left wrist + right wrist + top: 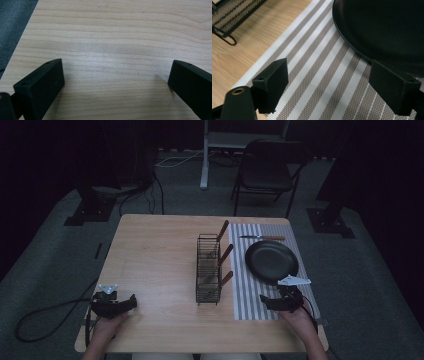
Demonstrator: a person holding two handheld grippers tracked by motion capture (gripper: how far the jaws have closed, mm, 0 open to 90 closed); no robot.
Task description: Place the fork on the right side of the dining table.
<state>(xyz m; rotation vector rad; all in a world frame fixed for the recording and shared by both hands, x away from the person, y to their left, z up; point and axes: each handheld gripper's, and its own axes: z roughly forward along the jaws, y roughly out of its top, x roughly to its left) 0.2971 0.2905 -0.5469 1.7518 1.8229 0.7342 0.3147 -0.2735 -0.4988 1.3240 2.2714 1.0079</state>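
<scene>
Little of the place-setting looks done: one knife (262,238) lies beyond the black plate (271,261) on the striped mat (317,75), well ahead of the right gripper (272,303). Three wooden-handled pieces wait in the wire rack (208,269) (left of that gripper). Both it and the left gripper (125,303) rest spread apart, empty, on the worktop (112,37).

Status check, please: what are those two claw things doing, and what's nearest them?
Left gripper open on bare wooden table. Right gripper open over striped placemat, beside round black plate. Nothing between.
</scene>
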